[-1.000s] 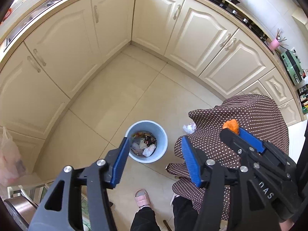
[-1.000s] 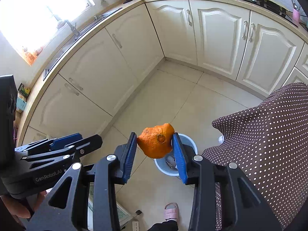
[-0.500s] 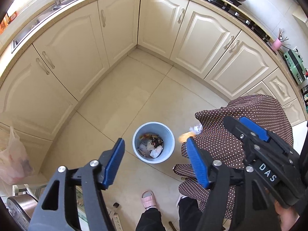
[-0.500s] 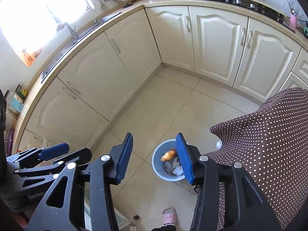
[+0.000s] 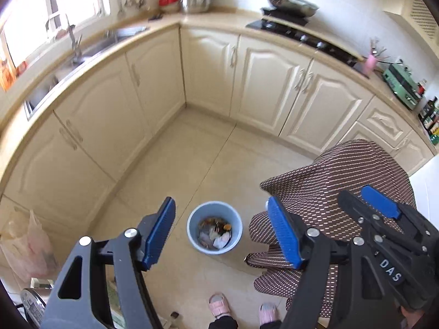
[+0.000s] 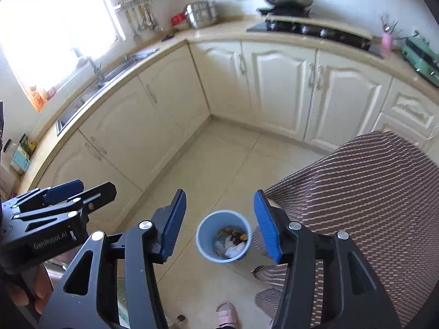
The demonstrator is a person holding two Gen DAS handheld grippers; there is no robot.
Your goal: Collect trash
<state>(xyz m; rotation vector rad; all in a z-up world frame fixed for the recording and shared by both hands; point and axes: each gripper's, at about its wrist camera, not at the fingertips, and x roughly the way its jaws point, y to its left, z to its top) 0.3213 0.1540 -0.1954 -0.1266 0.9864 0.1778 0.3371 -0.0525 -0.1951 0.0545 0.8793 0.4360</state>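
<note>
Blue plastic waste bin (image 5: 214, 227) stands upright on the tiled floor (image 5: 197, 164), lower centre of frame, round mouth facing up; inside lie crumpled white paper, dark wrappers and an orange scrap (image 6: 242, 236). Left hand-held gripper (image 5: 222, 233): jaws opening, nothing between the ribbed blue pads. Right hand-held gripper (image 6: 219, 224): jaws opening, likewise empty. Brown dotted cloth (image 6: 356, 192) drapes at right, just beside the bin; cream panelled cabinets (image 5: 269, 87) wrap the corner; tabletop (image 6: 219, 31) carries hob and pan.
</note>
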